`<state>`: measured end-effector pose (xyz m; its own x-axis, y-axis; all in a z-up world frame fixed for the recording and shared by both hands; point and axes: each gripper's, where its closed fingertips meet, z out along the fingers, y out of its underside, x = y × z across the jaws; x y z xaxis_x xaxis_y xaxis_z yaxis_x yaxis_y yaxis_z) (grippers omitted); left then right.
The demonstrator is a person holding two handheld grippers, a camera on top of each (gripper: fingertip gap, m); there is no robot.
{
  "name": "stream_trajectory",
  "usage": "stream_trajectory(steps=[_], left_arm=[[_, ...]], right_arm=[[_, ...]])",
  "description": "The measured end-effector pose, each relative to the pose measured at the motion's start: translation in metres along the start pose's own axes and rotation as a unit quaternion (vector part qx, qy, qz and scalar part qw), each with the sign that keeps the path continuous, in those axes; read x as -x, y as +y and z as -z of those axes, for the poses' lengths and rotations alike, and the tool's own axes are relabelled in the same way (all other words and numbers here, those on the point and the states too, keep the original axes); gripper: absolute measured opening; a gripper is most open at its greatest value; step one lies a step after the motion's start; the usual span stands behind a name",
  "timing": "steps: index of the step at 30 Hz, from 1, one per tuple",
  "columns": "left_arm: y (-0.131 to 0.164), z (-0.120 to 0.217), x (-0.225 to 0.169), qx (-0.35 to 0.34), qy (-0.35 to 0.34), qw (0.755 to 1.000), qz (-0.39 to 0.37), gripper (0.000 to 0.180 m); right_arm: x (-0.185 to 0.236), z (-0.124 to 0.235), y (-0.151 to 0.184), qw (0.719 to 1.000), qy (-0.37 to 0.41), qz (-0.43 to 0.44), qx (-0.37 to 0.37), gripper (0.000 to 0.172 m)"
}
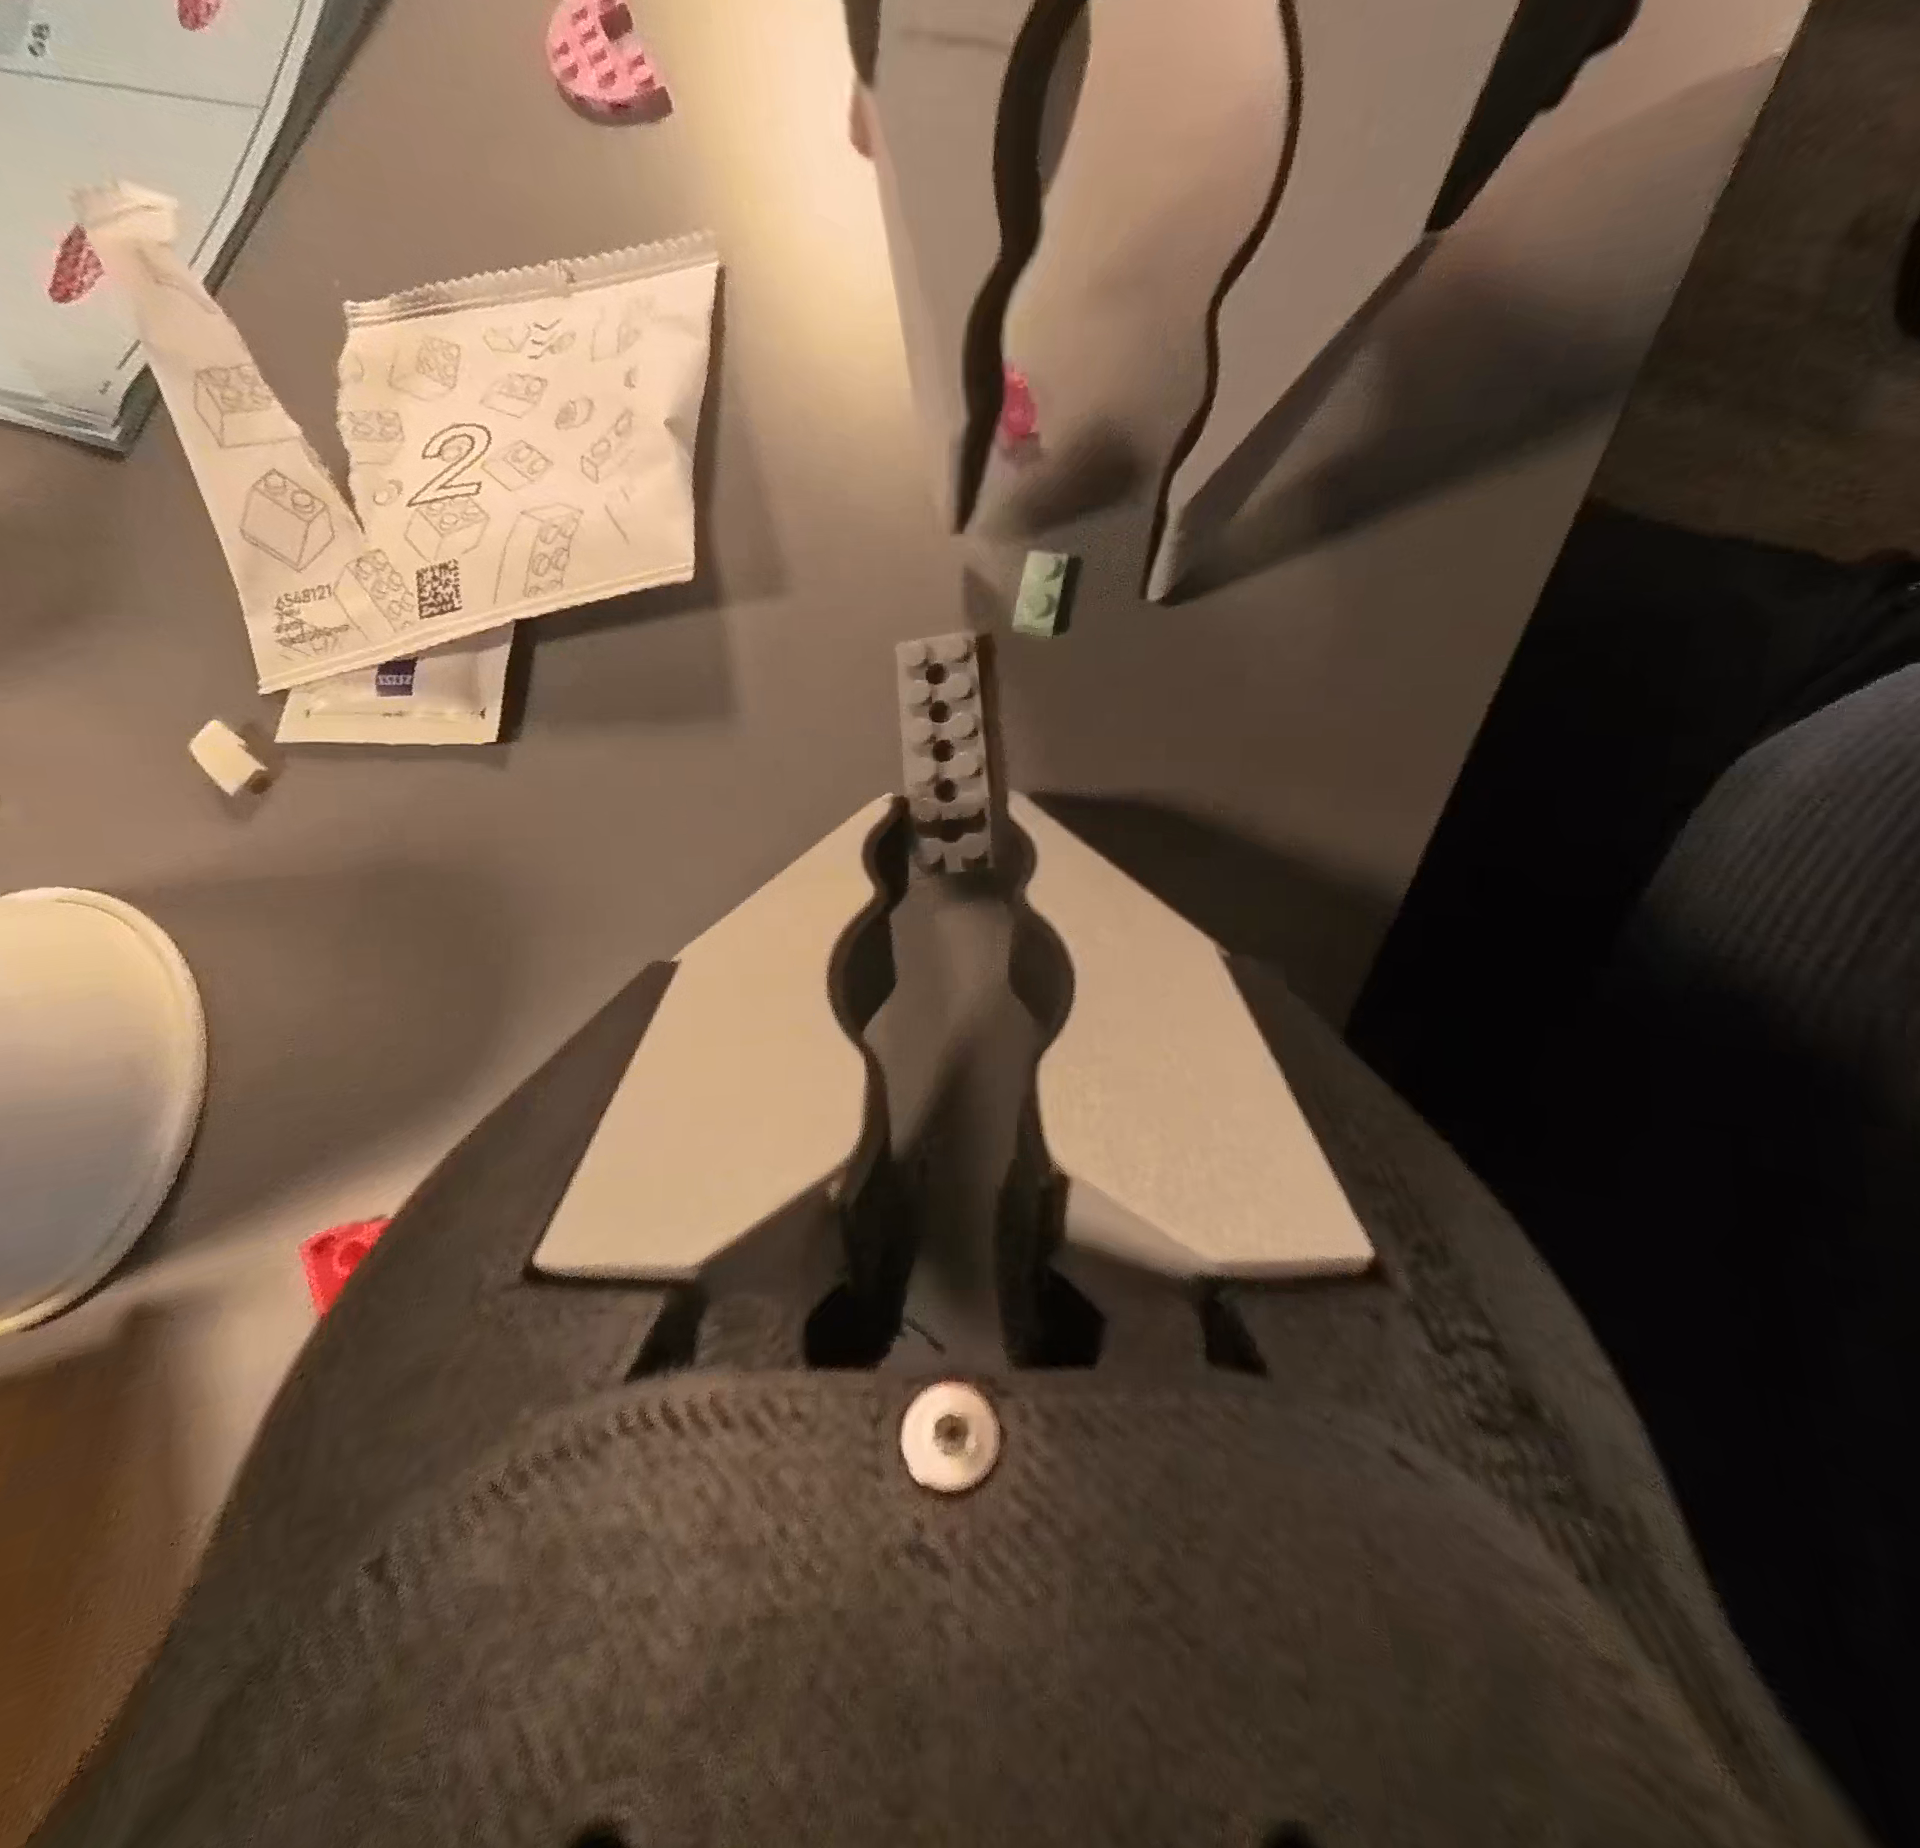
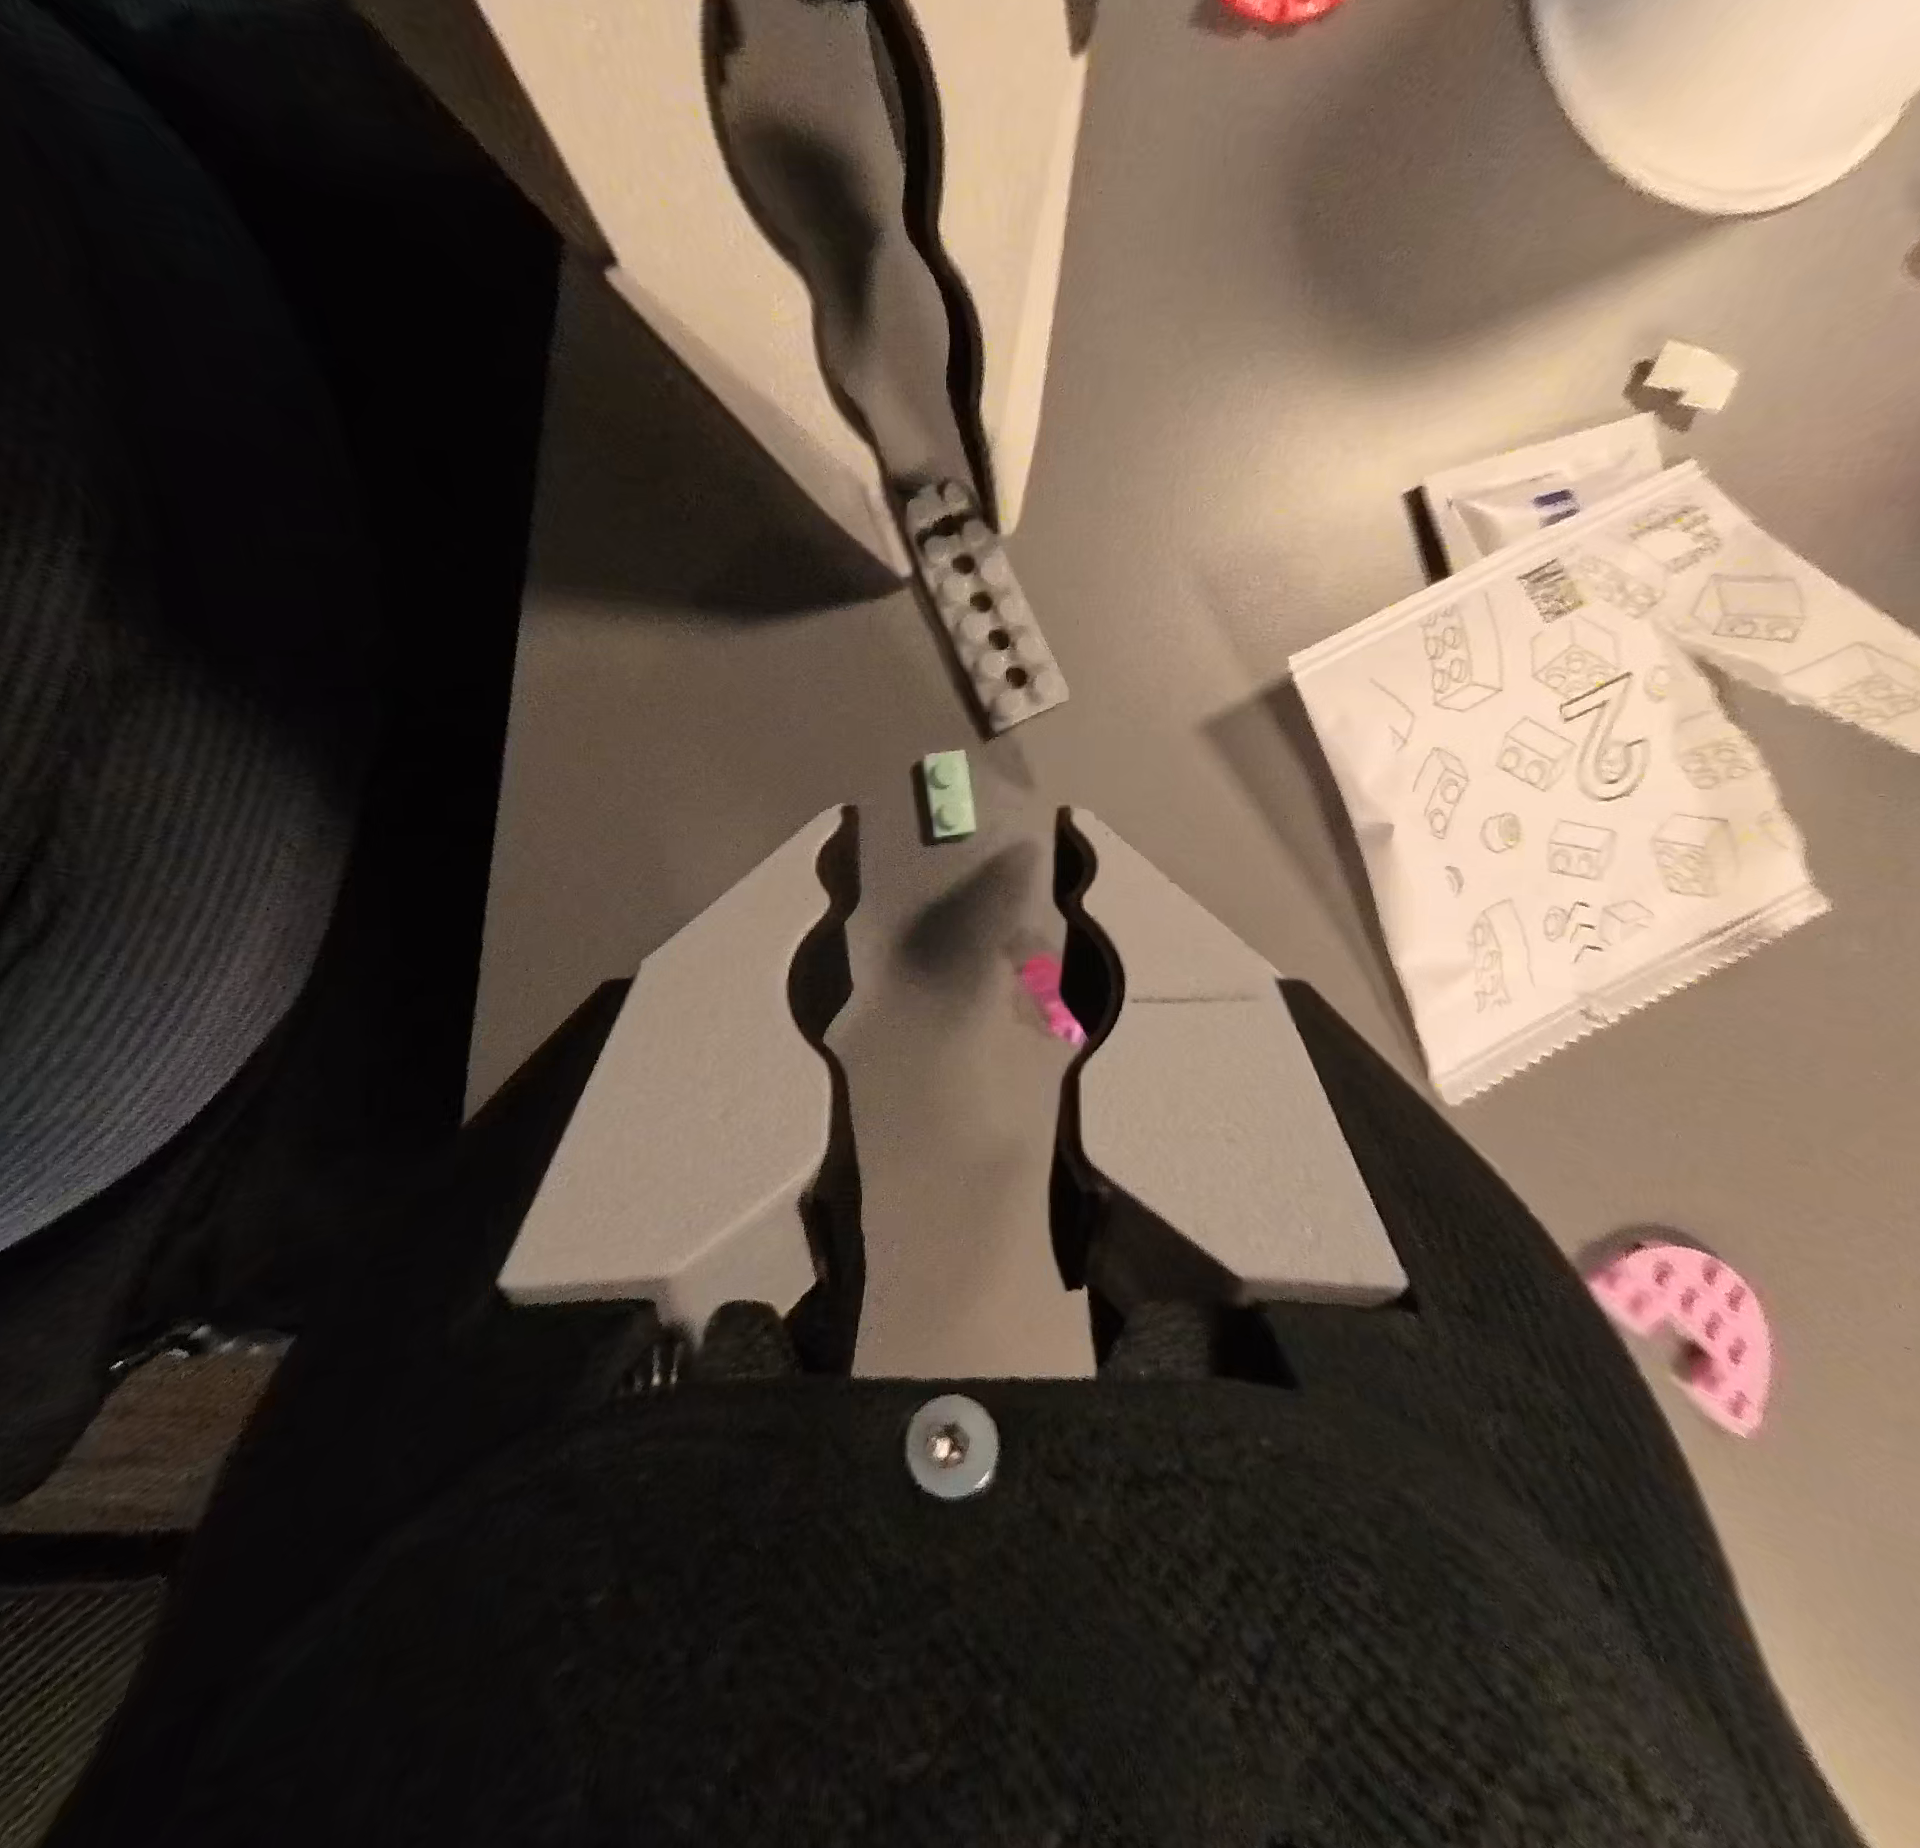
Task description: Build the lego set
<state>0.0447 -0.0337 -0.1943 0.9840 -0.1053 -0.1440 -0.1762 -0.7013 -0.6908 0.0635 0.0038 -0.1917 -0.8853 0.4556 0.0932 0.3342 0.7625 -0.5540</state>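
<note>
Left gripper (image 1: 954, 830): clamped on one end of grey holed plate (image 1: 951, 749); rest of plate juts past the tips over grey table (image 1: 623, 863).
Right gripper (image 2: 956, 822): fingers parted, gripping nothing; tips just short of mint green plate (image 2: 947, 797).
Mint green plate: flat on table, between both grippers, just off grey plate's free end.
Magenta piece (image 2: 1049, 998): blurred, partly hidden behind right finger; shape unclear.
Torn paper bag (image 1: 468, 479): well away from grey plate; small sachet (image 1: 405, 707) half covered beneath it.
Red brick (image 1: 338, 1263): mostly hidden by left gripper body.
White bowl (image 1: 83, 1071): cut off at frame edge.
</note>
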Motion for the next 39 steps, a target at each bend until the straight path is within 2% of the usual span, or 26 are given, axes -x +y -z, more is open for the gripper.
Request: stream_trajectory(steps=[2, 4, 8, 10, 12, 14, 15, 16, 17, 19, 21, 23, 24, 26, 31, 33, 34, 35, 36, 39], left_arm=[[0.0, 0.0, 0.001, 0.003, 0.005, 1.0, 0.004, 0.015], [0.0, -0.001, 0.007, -0.001, -0.008, 1.0, 0.012, 0.014], [-0.005, 0.004, 0.011, -0.032, 0.011, 0.998, 0.055, 0.012], [-0.01, 0.009, 0.011, -0.054, 0.025, 0.996, 0.07, 0.012], [-0.015, 0.013, 0.009, -0.073, 0.036, 0.994, 0.077, 0.012], [-0.018, 0.017, 0.013, -0.089, 0.025, 0.993, 0.072, 0.013], [-0.022, 0.02, 0.016, -0.108, 0.013, 0.992, 0.066, 0.017], [-0.026, 0.024, 0.019, -0.127, -0.005, 0.991, 0.053, 0.042], [-0.026, 0.027, 0.021, -0.136, -0.026, 0.99, 0.019, 0.053], [-0.028, 0.033, 0.024, -0.16, -0.102, 0.975, -0.113, 0.052], [-0.032, 0.04, 0.024, -0.184, -0.185, 0.933, -0.246, 0.032], [-0.036, 0.044, 0.021, -0.202, -0.232, 0.897, -0.318, 0.011], [-0.037, 0.044, 0.021, -0.206, -0.241, 0.887, -0.337, 0.007], [-0.039, 0.047, 0.02, -0.218, -0.255, 0.872, -0.356, 0.004], [-0.04, 0.043, 0.024, -0.216, -0.278, 0.864, -0.359, 0.005], [-0.038, 0.039, 0.023, -0.208, -0.269, 0.868, -0.363, 0.004], [-0.035, 0.036, 0.022, -0.196, -0.254, 0.878, -0.355, 0.003], [-0.034, 0.034, 0.024, -0.185, -0.243, 0.889, -0.342, 0.003], [-0.035, 0.034, 0.026, -0.181, -0.25, 0.887, -0.344, 0.002], [-0.033, 0.036, 0.037, -0.175, -0.293, 0.865, -0.367, 0.002]], right_arm=[[-0.005, 0.002, -0.011, 0.999, 0.029, 0.022, -0.025, 0.036], [-0.007, 0.001, -0.027, 0.992, 0.079, 0.08, -0.054, 0.038], [-0.013, -0.009, -0.034, 0.959, 0.186, 0.212, -0.027, 0.036], [-0.016, -0.013, -0.036, 0.939, 0.226, 0.26, -0.019, 0.028], [-0.024, -0.013, -0.039, 0.917, 0.272, 0.291, -0.014, 0.01], [-0.029, -0.01, -0.043, 0.895, 0.309, 0.322, -0.016, 0.009], [-0.032, -0.007, -0.045, 0.886, 0.324, 0.33, -0.02, 0.003], [-0.033, -0.003, -0.047, 0.88, 0.333, 0.336, -0.028, 0.003], [-0.032, 0.0, -0.05, 0.877, 0.337, 0.339, -0.044, 0.003], [-0.028, 0.006, -0.055, 0.881, 0.327, 0.331, -0.086, 0.003], [-0.025, 0.012, -0.059, 0.883, 0.313, 0.328, -0.122, 0.003], [-0.025, 0.016, -0.061, 0.882, 0.308, 0.328, -0.139, 0.003], [-0.025, 0.018, -0.061, 0.882, 0.307, 0.328, -0.145, 0.003], [-0.026, 0.021, -0.063, 0.881, 0.307, 0.325, -0.153, 0.003], [-0.029, 0.02, -0.06, 0.878, 0.314, 0.334, -0.14, 0.003], [-0.029, 0.018, -0.058, 0.881, 0.309, 0.332, -0.135, 0.003], [-0.029, 0.016, -0.055, 0.885, 0.303, 0.328, -0.13, 0.004], [-0.03, 0.012, -0.05, 0.896, 0.291, 0.312, -0.121, 0.007], [-0.033, 0.009, -0.041, 0.914, 0.275, 0.28, -0.102, 0.017], [-0.029, 0.005, -0.009, 0.979, 0.149, 0.127, -0.056, 0.021]])
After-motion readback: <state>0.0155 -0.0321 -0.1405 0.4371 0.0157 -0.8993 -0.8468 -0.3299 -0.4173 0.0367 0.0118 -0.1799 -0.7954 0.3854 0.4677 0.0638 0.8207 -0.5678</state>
